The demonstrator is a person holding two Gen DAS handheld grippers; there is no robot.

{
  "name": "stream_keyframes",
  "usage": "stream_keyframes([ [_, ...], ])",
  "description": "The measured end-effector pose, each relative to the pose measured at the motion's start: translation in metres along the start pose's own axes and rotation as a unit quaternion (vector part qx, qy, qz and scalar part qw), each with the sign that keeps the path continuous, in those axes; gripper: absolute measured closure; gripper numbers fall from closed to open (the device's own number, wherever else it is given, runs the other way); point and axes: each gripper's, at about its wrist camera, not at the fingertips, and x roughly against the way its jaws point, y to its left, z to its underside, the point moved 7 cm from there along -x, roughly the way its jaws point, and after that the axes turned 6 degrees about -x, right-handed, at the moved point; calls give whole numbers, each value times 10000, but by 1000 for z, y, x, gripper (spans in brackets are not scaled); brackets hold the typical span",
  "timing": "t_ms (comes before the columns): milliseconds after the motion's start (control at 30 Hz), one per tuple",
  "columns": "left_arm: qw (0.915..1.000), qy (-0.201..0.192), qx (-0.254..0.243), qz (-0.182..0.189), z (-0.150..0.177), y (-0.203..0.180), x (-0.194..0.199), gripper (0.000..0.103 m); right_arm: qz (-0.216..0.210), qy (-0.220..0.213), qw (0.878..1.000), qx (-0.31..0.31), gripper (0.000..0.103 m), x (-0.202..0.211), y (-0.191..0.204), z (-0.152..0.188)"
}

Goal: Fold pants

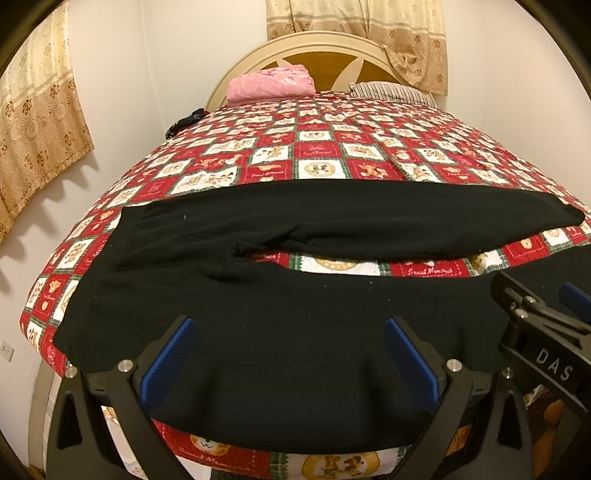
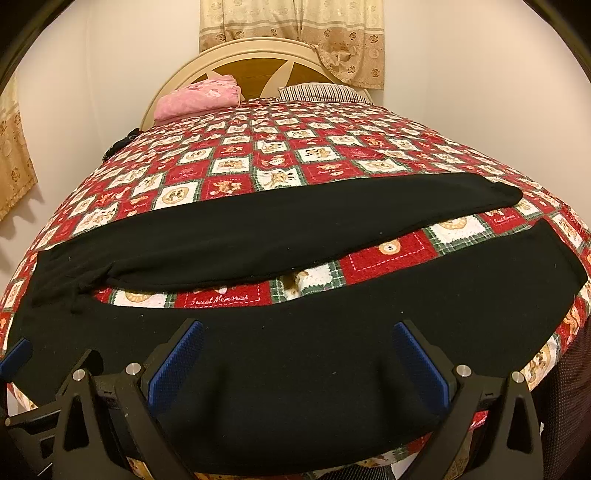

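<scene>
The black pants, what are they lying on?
The black pants lie on a red checkered bedspread, which shows between the two legs. Directly beneath them it is covered, so unseen.

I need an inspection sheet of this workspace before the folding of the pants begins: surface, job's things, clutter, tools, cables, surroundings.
Surface: bed with a red and white patchwork quilt, mostly flat.
Job's things: black pants spread across the near edge, waist to the left, legs to the right and apart, with quilt showing between them; not yet folded.
Clutter: folded pink cloth and striped pillow by the headboard; a dark item at the far left bed edge, unclear.
Tools: left tool open over the near pant leg; right tool open over the same leg, further right.
Cables: nothing seen.
Surroundings: white walls, patterned curtains, wall outlet.
</scene>
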Motion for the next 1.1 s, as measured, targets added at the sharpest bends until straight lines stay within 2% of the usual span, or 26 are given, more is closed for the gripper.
stream_keyframes([
  [1100,10000,83,-36,-15,5,1,-1,0,1,39,10000,-16,1,0,1,2],
])
